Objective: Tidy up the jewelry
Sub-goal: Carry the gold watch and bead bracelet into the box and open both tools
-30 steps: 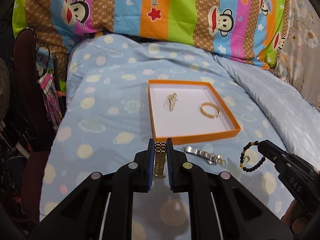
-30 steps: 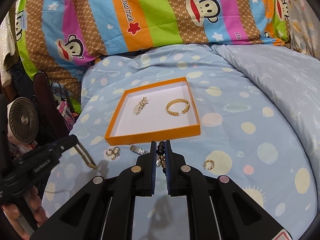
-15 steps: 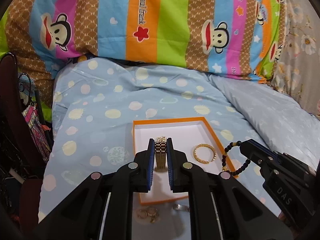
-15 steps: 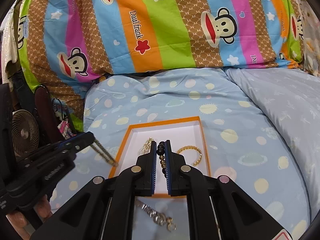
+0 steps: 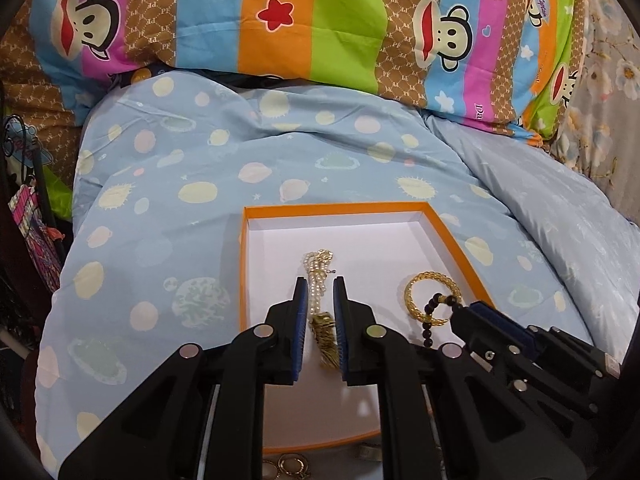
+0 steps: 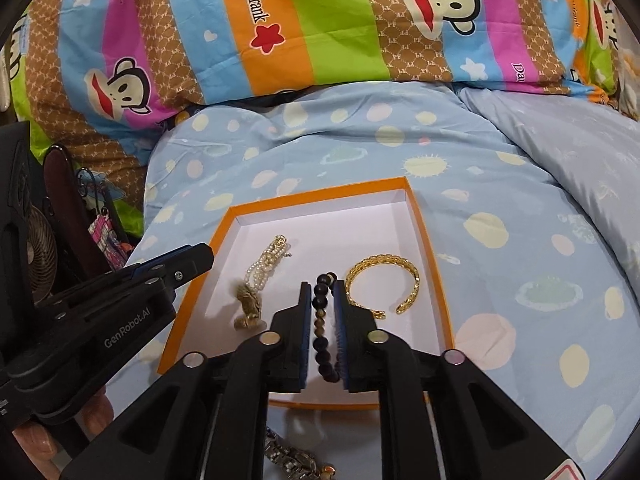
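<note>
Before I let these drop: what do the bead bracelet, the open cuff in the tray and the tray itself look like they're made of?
Bead bracelet: dark glossy round beads, stone or glass, one amber-brown. Open cuff: shiny gold-coloured metal in a braided link pattern; real gold or plating can't be told. Tray: probably cardboard, with a matte orange rim and a white inside.

An orange-walled, white-floored box (image 5: 460, 248) is lying on a pale blue, planet-dotted bedsheet (image 5: 200, 160); a striped monkey-print pillow (image 5: 280, 20) is showing behind.

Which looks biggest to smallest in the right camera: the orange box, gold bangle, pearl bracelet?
1. Orange box, by far.
2. Gold bangle.
3. Pearl bracelet, though it lies bunched up, so these two are close.
</note>
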